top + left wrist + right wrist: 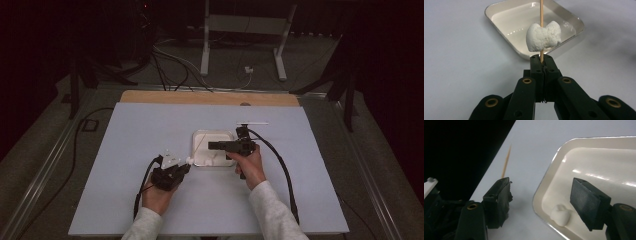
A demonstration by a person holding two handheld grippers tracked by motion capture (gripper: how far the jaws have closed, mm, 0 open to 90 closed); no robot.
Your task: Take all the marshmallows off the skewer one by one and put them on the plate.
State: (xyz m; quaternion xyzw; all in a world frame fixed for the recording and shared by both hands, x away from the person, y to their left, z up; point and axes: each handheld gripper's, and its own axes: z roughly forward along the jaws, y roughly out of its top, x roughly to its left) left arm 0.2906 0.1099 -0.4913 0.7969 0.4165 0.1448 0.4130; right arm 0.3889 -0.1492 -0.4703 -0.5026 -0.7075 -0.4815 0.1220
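Observation:
My left gripper (541, 58) is shut on the lower end of a thin wooden skewer (541, 15). A white marshmallow (544, 36) is threaded on the skewer just above the jaws. In the high view this gripper (186, 167) sits at the near left corner of a white tray (200, 134), the marshmallow (190, 160) beside the tray's rim. My right gripper (210, 145) hovers over the tray, open. Between its fingers (541, 182) lies the tray's rim (544, 182), and a second marshmallow (560, 215) rests in the tray near the right finger (589, 202). The skewer's tip (506, 162) rises behind the left finger.
A pale sheet (150, 130) covers the table, with a wooden board edge (210, 97) at the far side. A small white strip (252, 122) lies behind the tray. Cables trail from both grippers toward the near edge. Dark floor, cables and a metal stand lie beyond.

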